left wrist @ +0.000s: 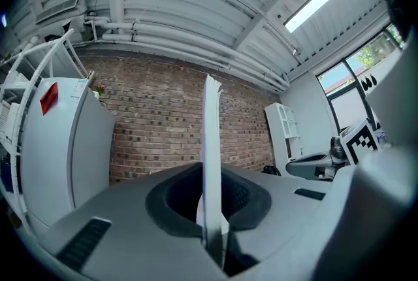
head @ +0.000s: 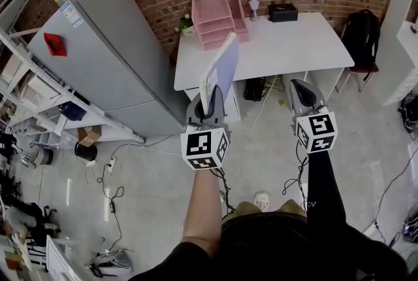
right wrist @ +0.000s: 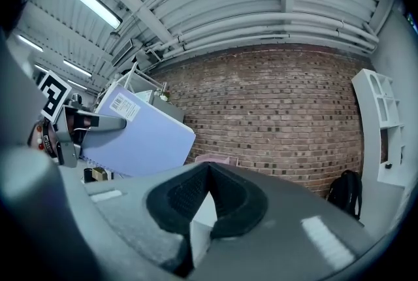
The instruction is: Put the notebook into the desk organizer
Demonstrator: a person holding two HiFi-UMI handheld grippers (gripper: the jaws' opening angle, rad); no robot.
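Note:
My left gripper [head: 208, 98] is shut on the lower edge of the notebook [head: 221, 67], which stands upright with its pale purple cover facing right. In the left gripper view the notebook [left wrist: 210, 142] shows edge-on, pinched between the jaws. The pink desk organizer [head: 219, 17] stands at the back left of the white desk [head: 287, 44], a good way ahead of both grippers. My right gripper [head: 299, 87] hangs to the right of the left one, shut with nothing in it. From the right gripper view the notebook [right wrist: 140, 132] and the left gripper [right wrist: 78, 126] appear at the left.
A grey refrigerator [head: 98, 57] stands left of the desk. On the desk are a small plant [head: 186, 25], a little lamp [head: 253, 6] and a black box [head: 282, 12]. A black backpack [head: 361, 34] rests on a chair at the right. Cables lie on the floor.

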